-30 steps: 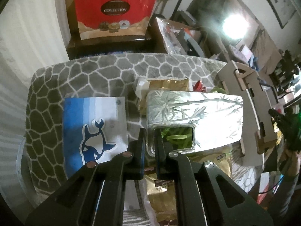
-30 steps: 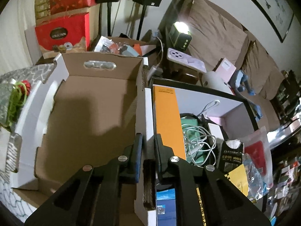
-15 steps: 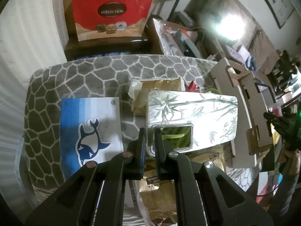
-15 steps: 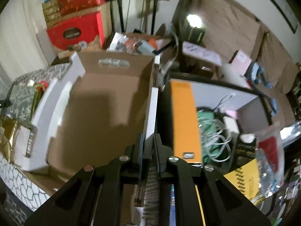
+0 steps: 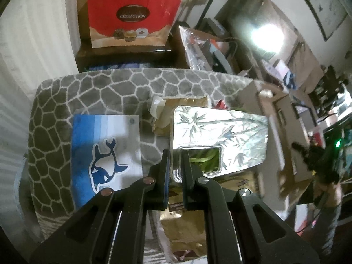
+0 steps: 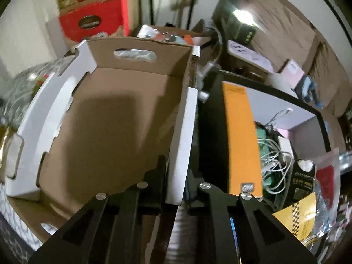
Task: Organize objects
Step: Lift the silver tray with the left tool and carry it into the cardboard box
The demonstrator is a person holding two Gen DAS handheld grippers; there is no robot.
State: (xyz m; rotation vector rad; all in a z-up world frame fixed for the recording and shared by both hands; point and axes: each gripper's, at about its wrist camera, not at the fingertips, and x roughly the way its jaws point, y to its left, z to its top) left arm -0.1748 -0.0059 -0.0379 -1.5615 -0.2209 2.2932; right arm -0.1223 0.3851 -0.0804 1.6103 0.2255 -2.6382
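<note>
The right claw (image 6: 175,171) has come down and is now clamped on the white side wall of the empty cardboard box (image 6: 123,118), steadying it for loading. The left claw (image 5: 175,165) is closed on the silver bamboo-print packet (image 5: 220,138) above the table (image 5: 105,88). The packet's lower edge is hidden behind the fingers.

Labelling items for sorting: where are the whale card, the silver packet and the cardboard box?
whale card (image 5: 105,154), left wrist view, whale drawing.
silver packet (image 5: 220,132), left wrist view, bamboo print.
cardboard box (image 6: 114,132), right wrist view, inner floor.

Brown sofa (image 6: 286,30), bright lamp (image 6: 242,14), white wall (image 5: 39,33).
</note>
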